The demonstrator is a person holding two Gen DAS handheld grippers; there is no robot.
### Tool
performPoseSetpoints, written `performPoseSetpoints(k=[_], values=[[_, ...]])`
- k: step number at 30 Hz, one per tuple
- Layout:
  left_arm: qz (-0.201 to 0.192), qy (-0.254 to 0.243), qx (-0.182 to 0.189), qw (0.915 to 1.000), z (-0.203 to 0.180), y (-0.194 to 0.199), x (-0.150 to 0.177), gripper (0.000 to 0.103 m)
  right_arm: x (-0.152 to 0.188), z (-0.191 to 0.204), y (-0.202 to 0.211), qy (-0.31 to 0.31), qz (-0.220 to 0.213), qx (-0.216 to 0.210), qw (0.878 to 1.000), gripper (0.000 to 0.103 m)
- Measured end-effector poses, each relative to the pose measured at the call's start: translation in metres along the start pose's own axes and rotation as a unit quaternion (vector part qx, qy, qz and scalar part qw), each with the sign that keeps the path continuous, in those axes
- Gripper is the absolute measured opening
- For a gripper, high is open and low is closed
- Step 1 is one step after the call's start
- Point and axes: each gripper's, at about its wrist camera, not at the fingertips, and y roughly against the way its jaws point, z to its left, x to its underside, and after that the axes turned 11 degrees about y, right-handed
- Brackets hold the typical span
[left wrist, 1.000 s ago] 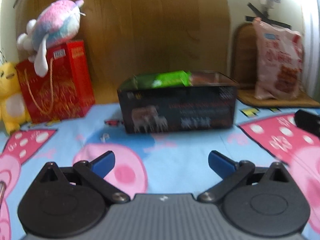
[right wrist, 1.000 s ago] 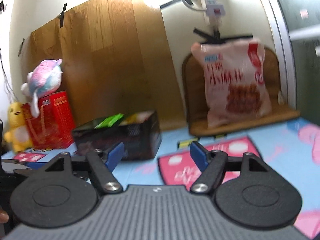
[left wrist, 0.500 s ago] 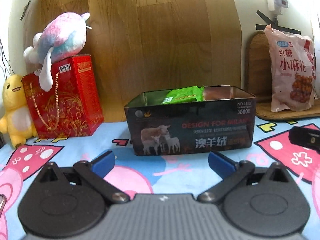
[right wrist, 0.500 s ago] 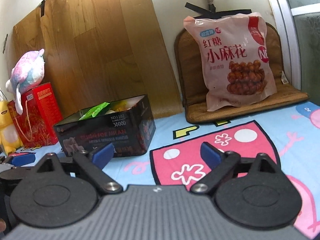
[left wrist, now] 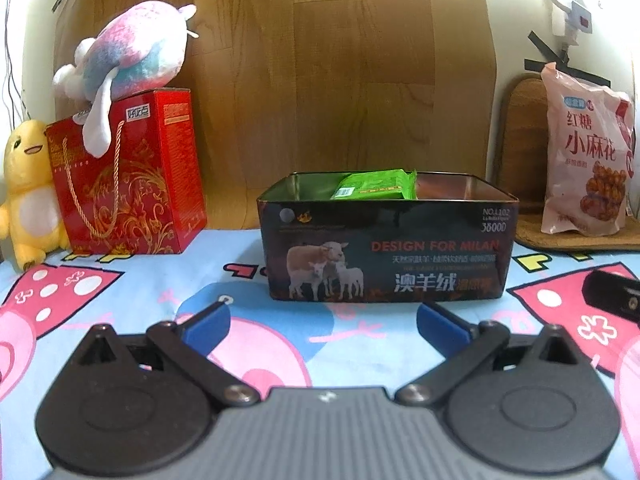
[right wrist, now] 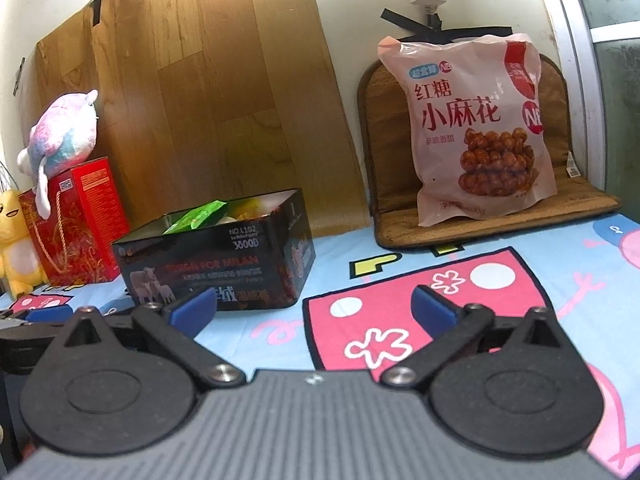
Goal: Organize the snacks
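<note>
While both grippers sit low over the blue cartoon-print cloth (left wrist: 352, 344), the large pink brown-sugar-twist snack bag (right wrist: 476, 132) is the only loose snack — it leans upright, long axis vertical, against the brown cushion mat (right wrist: 472, 232) at the back right. From the right gripper (right wrist: 314, 308) it lies ahead and a bit right, well apart; from the left gripper (left wrist: 322, 322) it is far off to the right edge, so the right one is nearer and better lined up. The black rectangular tin with sheep print (left wrist: 388, 256) sits dead ahead of the left gripper, near, long side facing it, with a green foil packet (left wrist: 374, 186) sticking out the top. Both grippers are spread wide, blue pads apart, holding and touching nothing. Likely next step — right gripper reaches forward for the bag.
</note>
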Motion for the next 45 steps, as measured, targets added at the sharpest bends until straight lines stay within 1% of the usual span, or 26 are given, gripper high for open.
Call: performPoseSetpoints(k=[4, 9, 13, 23, 45], values=[[0.004, 0.01, 0.003, 0.9999, 0.003, 0.0, 0.0, 0.103, 0.0, 0.004, 0.001, 0.011, 0.002, 0.012, 1.0, 0.103], [0.004, 0.012, -0.004, 0.9999, 0.003, -0.001, -0.001, 0.103, 0.0, 0.012, 0.002, 0.041, 0.005, 0.003, 0.999, 0.103], [0.004, 0.012, -0.006, 0.9999, 0.003, 0.0, 0.0, 0.103, 0.0, 0.014, 0.002, 0.05, 0.012, 0.0, 0.999, 0.103], [0.004, 0.015, -0.005, 0.9999, 0.003, 0.0, 0.0, 0.103, 0.001, 0.01, -0.003, 0.037, 0.03, 0.01, 0.999, 0.103], [0.002, 0.012, -0.01, 0.9999, 0.002, 0.001, -0.001, 0.103, 0.001, 0.011, -0.004, 0.037, 0.032, 0.011, 0.999, 0.103]])
